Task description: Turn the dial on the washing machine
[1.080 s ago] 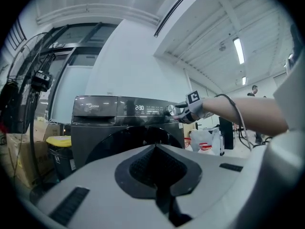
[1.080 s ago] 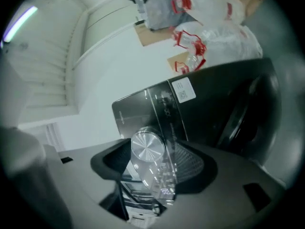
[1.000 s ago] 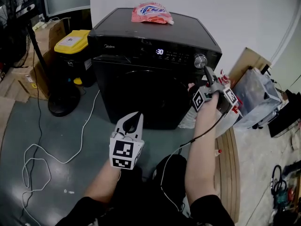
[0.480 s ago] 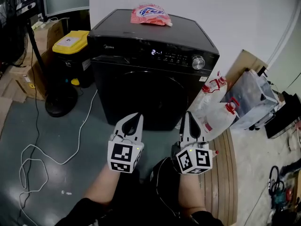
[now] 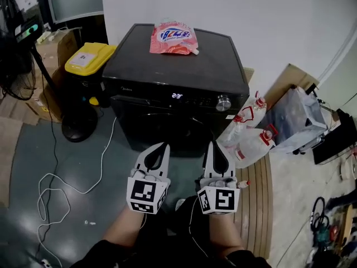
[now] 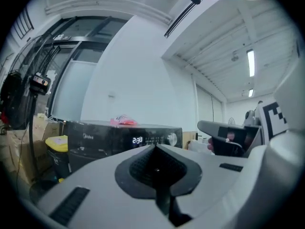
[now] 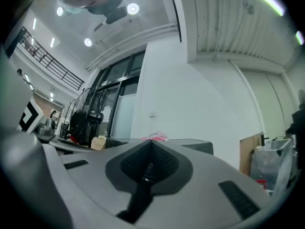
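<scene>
A: Where's the dial (image 5: 223,103)?
B: On the washing machine (image 5: 173,71), at the right end of its front control strip, a little right of the lit display (image 5: 177,96). Nothing is touching it

A: And the left gripper (image 5: 161,146)?
B: In front of the washing machine's door, clear of it, with its tip pointing at the machine. Its own view shows the jaws pressed together with nothing between them

A: The right gripper (image 5: 212,144)?
B: Just beside the left one, also in front of the machine, below the dial and well apart from it. Its jaws are closed tight and empty as well

A: What sits on the machine?
B: A pink-and-red detergent pouch (image 5: 173,38), lying flat on the lid toward the back edge

A: Anything around it?
B: In the head view, a bin with a yellow lid (image 5: 89,58) stands close against the machine's left side. By the machine's right front corner are two clear plastic jugs (image 5: 254,147) with red caps, and beyond them a clear plastic bag (image 5: 295,119). A white cable (image 5: 72,190) loops over the floor in front of the machine, toward the bin's side
</scene>
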### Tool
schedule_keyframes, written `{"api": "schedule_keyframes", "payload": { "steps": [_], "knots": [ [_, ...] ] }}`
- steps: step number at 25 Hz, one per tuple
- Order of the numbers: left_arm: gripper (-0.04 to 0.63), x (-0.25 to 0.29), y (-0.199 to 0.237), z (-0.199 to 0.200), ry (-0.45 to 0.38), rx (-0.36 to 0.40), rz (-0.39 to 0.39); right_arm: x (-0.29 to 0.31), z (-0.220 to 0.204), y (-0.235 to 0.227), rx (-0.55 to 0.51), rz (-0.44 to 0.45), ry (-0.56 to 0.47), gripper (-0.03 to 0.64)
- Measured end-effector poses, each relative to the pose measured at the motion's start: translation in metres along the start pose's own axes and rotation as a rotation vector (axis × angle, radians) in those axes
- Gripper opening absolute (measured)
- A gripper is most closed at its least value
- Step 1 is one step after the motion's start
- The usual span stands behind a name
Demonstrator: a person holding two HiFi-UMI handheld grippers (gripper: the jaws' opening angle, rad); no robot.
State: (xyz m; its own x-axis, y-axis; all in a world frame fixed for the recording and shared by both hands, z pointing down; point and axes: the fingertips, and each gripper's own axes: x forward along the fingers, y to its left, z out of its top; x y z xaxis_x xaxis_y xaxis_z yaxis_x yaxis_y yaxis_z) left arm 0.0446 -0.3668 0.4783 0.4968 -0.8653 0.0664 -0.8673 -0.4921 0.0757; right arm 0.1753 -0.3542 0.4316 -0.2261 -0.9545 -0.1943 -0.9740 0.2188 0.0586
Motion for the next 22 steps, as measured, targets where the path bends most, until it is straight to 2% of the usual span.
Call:
{"api": "schedule_keyframes", "payload": {
  "steps": [7, 12, 16, 22],
  "knots": [
    [0.008, -0.065, -0.020, 0.188, 0.003, 0.015, -0.035, -0.006, 0.175, 0.018, 0.046, -0.059, 0.028, 0.000],
    [0.008, -0.126, -0.032, 0.281, 0.012, 0.027, -0.060, -0.037, 0.275, 0.046, 0.064, -0.094, 0.059, 0.000],
    [0.008, -0.162, -0.042, 0.315, -0.005, 0.035, -0.065, -0.067, 0.312, 0.061, 0.052, -0.104, 0.063, 0.000],
    [0.008, -0.195, -0.058, 0.316, 0.011, 0.038, -0.067, -0.100, 0.327, 0.071, 0.055, -0.110, 0.061, 0.000]
  ]
}}
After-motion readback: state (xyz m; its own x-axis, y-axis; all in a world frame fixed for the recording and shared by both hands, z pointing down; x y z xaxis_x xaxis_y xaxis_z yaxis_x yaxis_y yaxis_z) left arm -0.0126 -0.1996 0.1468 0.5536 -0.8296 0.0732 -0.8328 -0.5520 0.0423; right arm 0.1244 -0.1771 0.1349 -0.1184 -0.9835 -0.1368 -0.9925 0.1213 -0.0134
